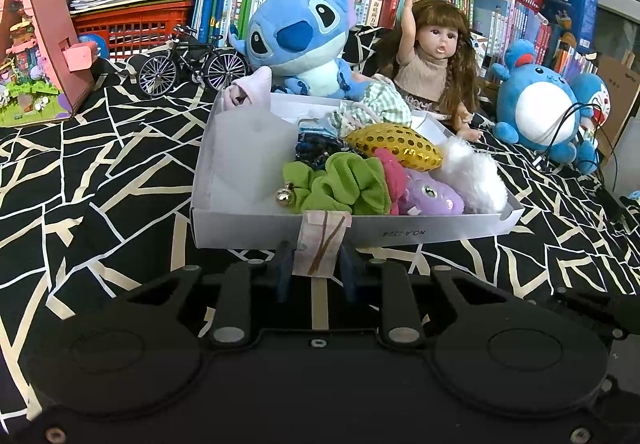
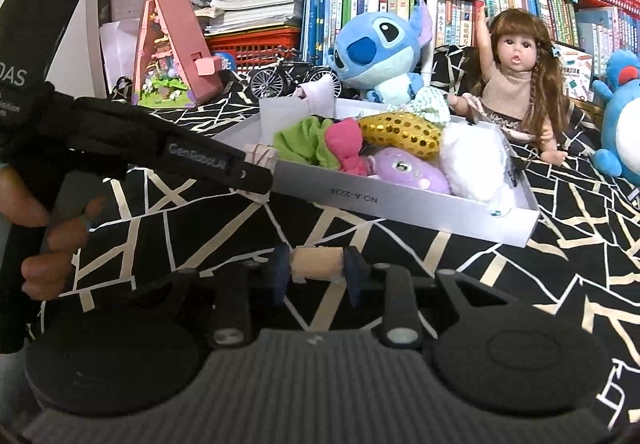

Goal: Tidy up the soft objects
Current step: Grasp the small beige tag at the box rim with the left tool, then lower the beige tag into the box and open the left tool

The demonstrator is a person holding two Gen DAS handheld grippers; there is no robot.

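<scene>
A white box [image 1: 400, 230] [image 2: 400, 204] on the black patterned bedspread holds soft things: a green scrunchie [image 1: 344, 184] [image 2: 304, 144], a purple plush [image 1: 430, 198] [image 2: 408, 170], a gold sequin pouch [image 1: 396, 144] [image 2: 400, 132], a white fluffy piece [image 1: 472, 174] [image 2: 472, 160] and a pink item [image 2: 346, 148]. My left gripper [image 1: 316, 264] [image 2: 260, 172] is shut on a small pinkish cloth [image 1: 320, 244] [image 2: 262, 156] at the box's near wall. My right gripper [image 2: 316, 268] is shut on a beige cloth roll [image 2: 316, 264], below the box's front.
A Stitch plush [image 1: 296, 40] [image 2: 380, 48] and a doll [image 1: 432, 60] [image 2: 516, 68] sit behind the box. A blue round plush [image 1: 540, 108] lies right. A model bicycle [image 1: 192, 62], a pink toy house [image 1: 36, 44] and bookshelves stand at the back.
</scene>
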